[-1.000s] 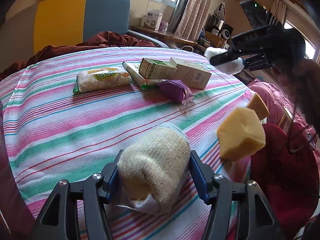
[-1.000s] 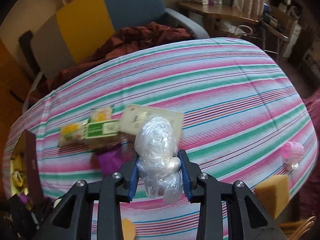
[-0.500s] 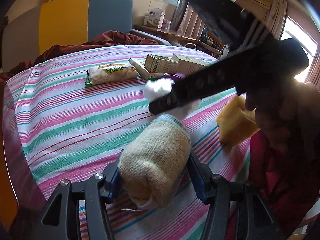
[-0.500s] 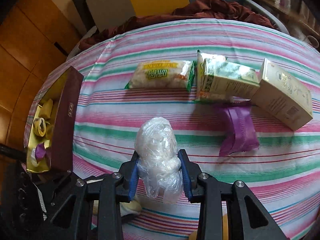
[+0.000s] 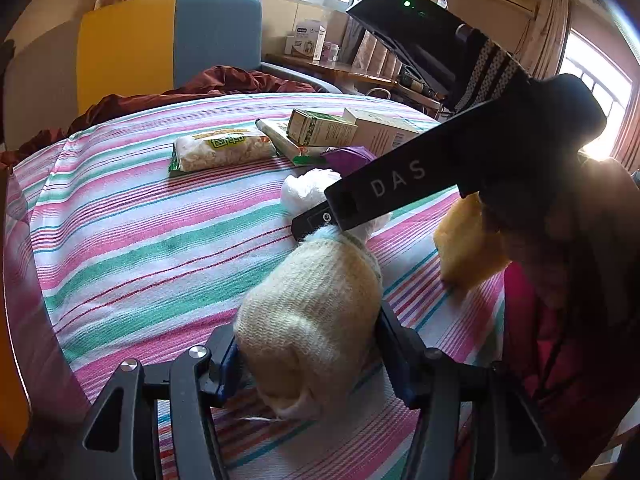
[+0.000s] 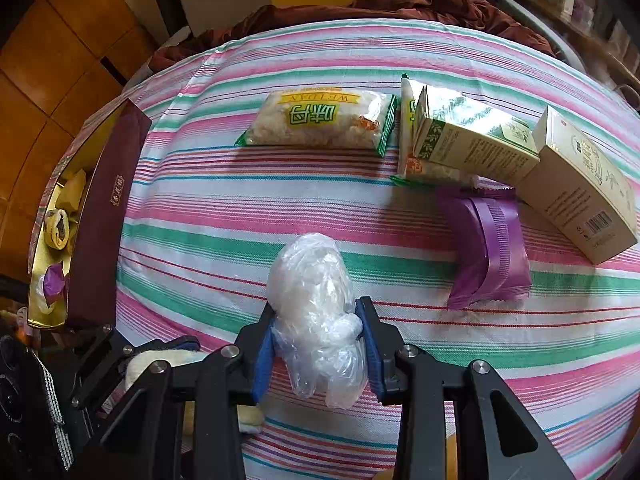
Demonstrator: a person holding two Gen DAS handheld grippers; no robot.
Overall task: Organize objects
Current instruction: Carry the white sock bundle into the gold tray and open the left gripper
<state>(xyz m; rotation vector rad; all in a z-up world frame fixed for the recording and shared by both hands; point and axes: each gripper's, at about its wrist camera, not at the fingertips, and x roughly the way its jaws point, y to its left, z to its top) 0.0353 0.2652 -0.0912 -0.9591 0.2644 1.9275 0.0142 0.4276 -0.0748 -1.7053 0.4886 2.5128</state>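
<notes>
Left wrist view: a rolled cream sock [image 5: 310,320] is clamped between the blue pads of the left gripper [image 5: 308,354] and held low over the striped cloth [image 5: 132,240], presumably so that it can be carried to wherever the small soft things are being gathered. At about one o'clock from the sock, the right gripper [image 5: 320,218] crosses the view as a dark bar, with the white plastic bundle [image 5: 308,190] showing at its tip. A yellow sponge [image 5: 466,252] lies at three o'clock near the table edge. Toward twelve o'clock a snack packet [image 5: 220,152], a green carton [image 5: 322,128], a beige carton [image 5: 380,130] and a purple pouch [image 5: 348,158] are grouped closely — it is judged that they have been collected there by kind.

Right wrist view: the right gripper [image 6: 318,348] is closed on the crumpled plastic bundle [image 6: 316,308], gripped about its middle and held above the cloth. The snack packet [image 6: 316,122] sits at twelve o'clock, the purple pouch [image 6: 486,252] at two o'clock, the cartons beyond it. At nine o'clock an open maroon box [image 6: 100,220] with a gold lining is seen at the table edge, already holding small items — it appears to be the likely destination for both held things. The left gripper with its sock is glimpsed at seven o'clock.
</notes>
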